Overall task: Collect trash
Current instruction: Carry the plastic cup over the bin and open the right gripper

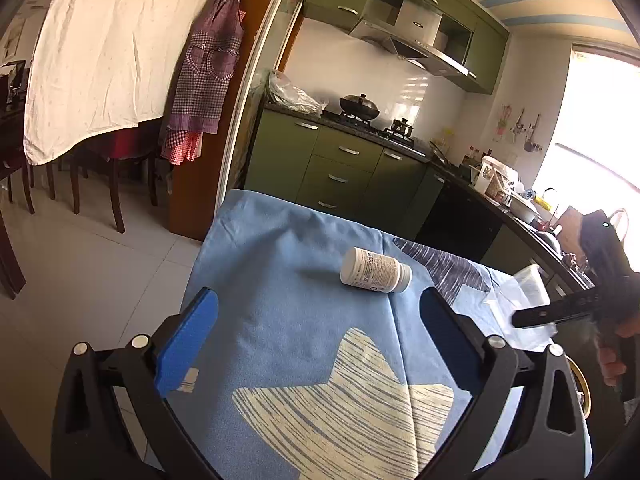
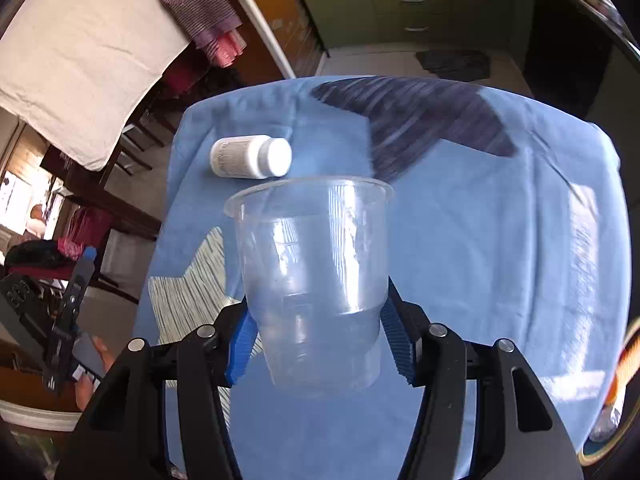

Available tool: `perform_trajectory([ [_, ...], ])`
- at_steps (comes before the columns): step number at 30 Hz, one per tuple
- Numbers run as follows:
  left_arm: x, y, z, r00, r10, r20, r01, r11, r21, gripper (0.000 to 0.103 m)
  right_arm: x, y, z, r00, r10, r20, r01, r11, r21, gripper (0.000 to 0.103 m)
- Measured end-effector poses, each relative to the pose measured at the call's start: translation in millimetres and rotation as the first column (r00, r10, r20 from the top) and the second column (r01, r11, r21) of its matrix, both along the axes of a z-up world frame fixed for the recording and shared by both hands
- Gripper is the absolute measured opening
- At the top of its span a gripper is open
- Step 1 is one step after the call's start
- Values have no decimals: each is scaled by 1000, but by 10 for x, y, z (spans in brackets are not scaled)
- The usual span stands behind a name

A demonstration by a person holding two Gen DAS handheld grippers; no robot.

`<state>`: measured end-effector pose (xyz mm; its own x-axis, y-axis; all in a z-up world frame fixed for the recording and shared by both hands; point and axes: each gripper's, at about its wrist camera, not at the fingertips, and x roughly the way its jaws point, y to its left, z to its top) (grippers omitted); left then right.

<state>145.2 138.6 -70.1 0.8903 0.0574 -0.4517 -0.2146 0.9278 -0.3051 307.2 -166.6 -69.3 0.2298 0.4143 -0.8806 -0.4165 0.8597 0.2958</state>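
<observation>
Both tongs over the bench, one empty, one gripping

The left tongs (image 1: 316, 332) stand wide apart with nothing between their blue pads, pointing shallowly downward. The right tongs (image 2: 316, 344) point steeply down, pads pressed on the lower wall of a clear plastic cup (image 2: 312, 264).

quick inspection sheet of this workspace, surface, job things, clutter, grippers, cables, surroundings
surface: blue cloth with star prints covers the table
job's things: clear plastic cup held; white pill bottle lying on its side on the cloth
clutter: nothing seen on the cloth beyond these
grippers: left gripper open, empty, short of the bottle; right gripper closed on the cup's lower part
cables: nothing seen
surroundings: green cabinets, wok on the stove, hanging apron, chairs
</observation>
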Motion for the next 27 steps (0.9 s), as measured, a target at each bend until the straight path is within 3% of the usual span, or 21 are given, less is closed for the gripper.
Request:
perform_trajectory([
  [3, 20, -32, -14, 1000, -8, -9, 8, 1000, 12, 96, -161, -899, 193, 990, -138, 33, 138, 990, -13, 57],
  [5, 29, -53, -23, 1000, -14, -15, 14, 1000, 19, 96, -237, -1593, 282, 964, -261, 41, 262, 965, -18, 58],
  [7, 48, -77, -40, 1000, -17, -26, 18, 999, 30, 96, -305, -2231, 301, 925, -376, 47, 378, 924, -48, 58],
  [13, 71, -131, -68, 999, -13, -42, 16, 998, 60, 96, -428, -3851, 14, 762, -648, 17, 643, 753, -141, 58],
  [17, 93, -141, -95, 998, -10, -58, 14, 998, 69, 96, -423, -4415, -286, 698, -716, -4, 702, 684, -199, 59],
  [22, 120, -176, -111, 997, -15, -73, 21, 996, 89, 96, -369, -4609, -574, 675, -737, -10, 711, 655, -257, 61],
  [23, 123, -187, -112, 997, -16, -75, 23, 995, 94, 96, -349, -4635, -598, 675, -738, -5, 711, 653, -260, 65],
  [27, 135, -217, -119, 996, -23, -81, 31, 994, 108, 96, -354, -4663, -511, 668, -744, 24, 730, 648, -218, 74],
])
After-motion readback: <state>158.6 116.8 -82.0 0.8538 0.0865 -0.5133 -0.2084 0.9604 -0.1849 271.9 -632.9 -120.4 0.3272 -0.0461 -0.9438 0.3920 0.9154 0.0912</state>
